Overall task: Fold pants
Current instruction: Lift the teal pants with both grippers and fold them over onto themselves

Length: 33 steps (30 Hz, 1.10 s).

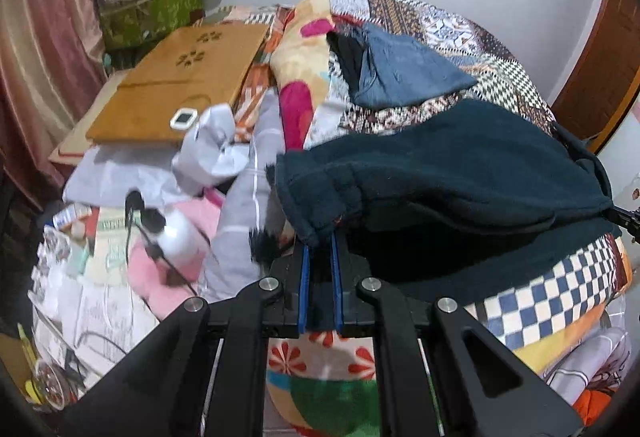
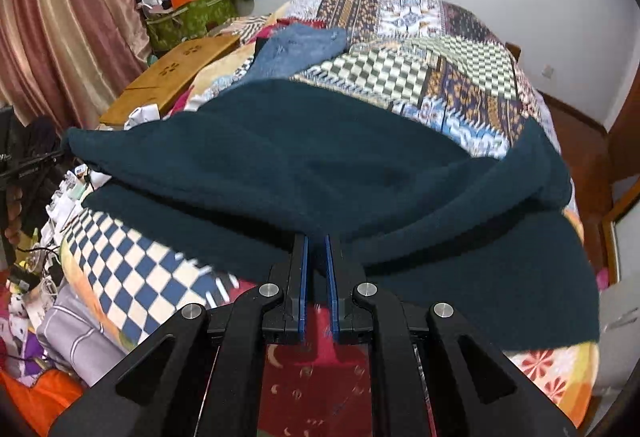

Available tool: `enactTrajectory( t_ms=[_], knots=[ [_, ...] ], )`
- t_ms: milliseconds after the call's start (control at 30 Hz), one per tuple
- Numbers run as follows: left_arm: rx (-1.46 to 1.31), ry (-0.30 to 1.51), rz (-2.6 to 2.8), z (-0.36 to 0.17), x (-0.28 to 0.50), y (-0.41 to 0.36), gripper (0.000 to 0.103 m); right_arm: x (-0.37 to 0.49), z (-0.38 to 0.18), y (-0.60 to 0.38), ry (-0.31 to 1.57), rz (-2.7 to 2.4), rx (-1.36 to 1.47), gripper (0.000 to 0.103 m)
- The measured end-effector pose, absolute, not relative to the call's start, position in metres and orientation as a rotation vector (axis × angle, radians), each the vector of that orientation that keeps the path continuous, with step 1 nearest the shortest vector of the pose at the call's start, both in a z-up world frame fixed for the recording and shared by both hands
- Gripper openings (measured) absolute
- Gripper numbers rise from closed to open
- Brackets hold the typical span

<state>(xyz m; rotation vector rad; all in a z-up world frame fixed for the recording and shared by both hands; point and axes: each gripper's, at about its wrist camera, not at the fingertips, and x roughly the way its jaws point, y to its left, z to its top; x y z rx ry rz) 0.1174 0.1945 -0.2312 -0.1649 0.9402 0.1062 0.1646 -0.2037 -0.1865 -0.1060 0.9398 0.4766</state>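
Across the bed with its patchwork quilt [image 2: 440, 77] lie the dark teal fleece pants [image 2: 300, 165], folded over on themselves so that an upper layer rests on a lower one, with the checkered blue-and-cream part of the quilt showing at their near edge. Both grippers point steeply down toward the bed from its near side.

The left gripper [image 1: 320, 241] has its blue-padded jaws clenched on a bunched end of the pants, the cloth rising out from between the pads and hanging over their tips. From the right wrist view that end of the pants [image 2: 76, 141] sits lifted at the far left, where part of a hand [image 2: 14, 213] shows beside a black tool.

The right gripper [image 2: 316, 237] is likewise clenched on the near edge of the pants, the fleece pinched between its pads and spreading away to both sides.

Beyond the pants a lighter blue fleece garment [image 1: 400, 73] lies crumpled on the quilt. To the left, a wooden lap tray with paw-print cutouts [image 1: 180, 81] rests on the bed with a small white device [image 1: 184, 118] on it, beside crumpled grey-white fabric [image 1: 216, 149]. A pink-striped curtain [image 2: 60, 17] hangs along the left side, next to a heaped green patterned bag [image 2: 188, 17].
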Motion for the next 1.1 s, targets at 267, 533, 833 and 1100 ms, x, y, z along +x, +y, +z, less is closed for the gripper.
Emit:
enactTrajectory(
  t_ms=[267, 533, 833, 1100],
  knots=[
    [-0.134, 0.977, 0.127, -0.225, 0.105, 0.194, 0.010, 0.154, -0.174, -0.208, 0.914, 0.464, -0.131, 0.008],
    [-0.081, 0.915, 0.137, -0.196, 0.130, 0.176, 0.039, 0.166, -0.142, -0.238, 0.859, 0.390, -0.074, 0.019],
    [-0.099, 0.877, 0.105, -0.167, 0.200, 0.147, 0.081, 0.216, -0.119, -0.292, 0.799, 0.196, -0.016, 0.065],
    [-0.097, 0.891, 0.114, -0.170, 0.280, 0.129, 0.084, 0.278, -0.121, -0.327, 0.800, 0.078, -0.041, 0.074]
  ],
)
